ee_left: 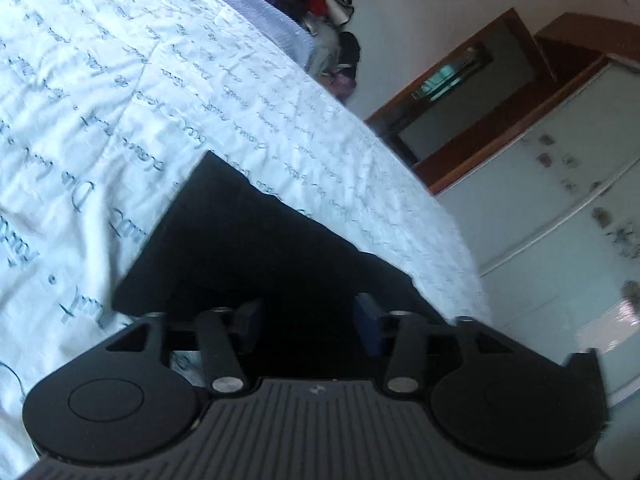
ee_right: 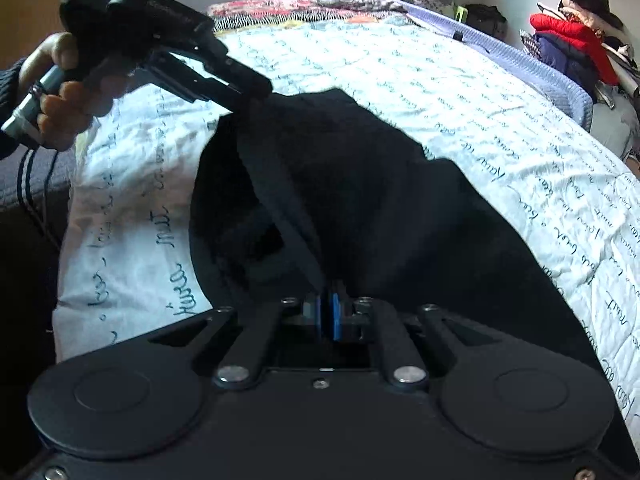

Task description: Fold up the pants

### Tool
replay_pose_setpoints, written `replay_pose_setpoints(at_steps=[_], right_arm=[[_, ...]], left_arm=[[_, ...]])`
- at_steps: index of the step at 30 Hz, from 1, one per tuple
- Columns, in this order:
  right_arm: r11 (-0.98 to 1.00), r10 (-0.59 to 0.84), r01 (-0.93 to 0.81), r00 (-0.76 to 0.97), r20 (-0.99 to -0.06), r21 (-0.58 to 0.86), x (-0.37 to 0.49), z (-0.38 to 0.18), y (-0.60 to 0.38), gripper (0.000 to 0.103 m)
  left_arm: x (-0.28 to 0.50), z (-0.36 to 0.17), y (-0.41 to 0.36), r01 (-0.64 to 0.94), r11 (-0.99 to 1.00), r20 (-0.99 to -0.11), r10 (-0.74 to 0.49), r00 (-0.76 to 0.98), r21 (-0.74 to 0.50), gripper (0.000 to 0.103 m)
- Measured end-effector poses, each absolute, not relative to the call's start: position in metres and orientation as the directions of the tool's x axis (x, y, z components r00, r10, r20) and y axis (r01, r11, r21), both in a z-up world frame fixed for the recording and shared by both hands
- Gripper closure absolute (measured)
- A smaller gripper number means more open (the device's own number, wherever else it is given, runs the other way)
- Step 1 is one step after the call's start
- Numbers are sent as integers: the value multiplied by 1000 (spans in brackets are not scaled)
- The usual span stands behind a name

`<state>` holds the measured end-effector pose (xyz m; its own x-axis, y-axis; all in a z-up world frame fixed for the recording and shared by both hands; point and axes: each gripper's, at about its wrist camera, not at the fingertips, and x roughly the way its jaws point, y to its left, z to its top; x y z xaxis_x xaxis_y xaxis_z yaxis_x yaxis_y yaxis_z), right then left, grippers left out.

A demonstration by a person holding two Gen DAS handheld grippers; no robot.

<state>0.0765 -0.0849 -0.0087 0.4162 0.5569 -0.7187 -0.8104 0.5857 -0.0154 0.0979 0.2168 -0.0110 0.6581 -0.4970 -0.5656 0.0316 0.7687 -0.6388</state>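
Near edge of the black pants (ee_right: 360, 200) is hidden behind the right gripper (ee_right: 326, 314) body; whether the blue pads pinch one layer or several cannot be determined. In the left wrist view, the pants' near end lies concealed beneath the left gripper (ee_left: 308, 322). Folds within the dark fabric are unreadable. The hand (ee_right: 64, 92) holding the left gripper is cut off by the frame edge. The script printed on the bedspread (ee_left: 120, 80) is too blurred to read. The pile of clothes (ee_right: 576, 44) far ahead is indistinct.
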Motion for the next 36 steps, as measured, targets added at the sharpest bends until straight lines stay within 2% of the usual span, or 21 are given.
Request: replay_pose_setpoints(at_steps=[2,4,6,8,10,12,14,15,16,18,20,22,24,26,28,30,33,36], right_arm=[[591,564,-807,416,-714,-3,77,-11,-86,96],[586,549,-810,396,-736,0,77,-19,-83,96],[565,532,-824,392,-751,-30,68,-20,-81,96],[554,545,-832,390,-742,-31,58,-14,-83,96],[568,559,-823,389,-732,-3,55,-19,-85,95],[591,543,-807,396,-741,2,57,-41,-79,93],[627,557,-779,443,-702,5,57,-41,-80,90],[642,553,-766,446,-704,18,57,-36,-81,80],[660,558,-751,458,-692,35,57,-28,-87,50],[705,600,-704,533,-596,81,48,-6,-115,16],[761,611,-632,623,-488,146,40,14,-157,14],[823,566,-510,707,-424,248,44,28,-217,14],[877,464,-343,786,-408,337,58,34,-289,13],[903,323,-124,828,-459,412,79,30,-359,11],[842,207,147,800,-563,518,103,15,-435,11],[702,179,319,786,-592,636,112,-4,-500,11],[562,151,399,811,-565,724,112,-15,-548,11],[586,157,411,788,-595,698,127,-11,-554,11]], left_arm=[[107,-28,216,-63,787,-634,-444,633,-614,34],[109,-39,214,-109,798,-675,-419,607,-593,44],[99,-33,214,-86,815,-669,-404,624,-573,45],[96,-34,213,-86,844,-691,-371,621,-530,54],[94,-53,219,-96,835,-686,-373,625,-541,71],[90,-53,218,-53,858,-672,-359,647,-510,73],[84,-40,218,-17,867,-677,-376,633,-498,64],[81,-33,217,9,879,-682,-377,627,-477,55],[74,-22,217,40,892,-678,-370,635,-450,37],[54,-2,212,94,924,-633,-324,703,-370,15],[30,23,201,160,956,-551,-274,788,-247,14],[21,41,184,235,958,-515,-288,807,-167,14],[14,55,162,314,939,-458,-343,820,-141,10],[21,57,137,386,913,-434,-404,805,-132,6],[39,53,109,428,897,-446,-428,786,-107,7],[55,43,88,445,892,-472,-425,772,-77,7],[74,28,66,452,891,-535,-406,741,-49,7],[94,10,58,455,889,-602,-393,695,-56,7]])
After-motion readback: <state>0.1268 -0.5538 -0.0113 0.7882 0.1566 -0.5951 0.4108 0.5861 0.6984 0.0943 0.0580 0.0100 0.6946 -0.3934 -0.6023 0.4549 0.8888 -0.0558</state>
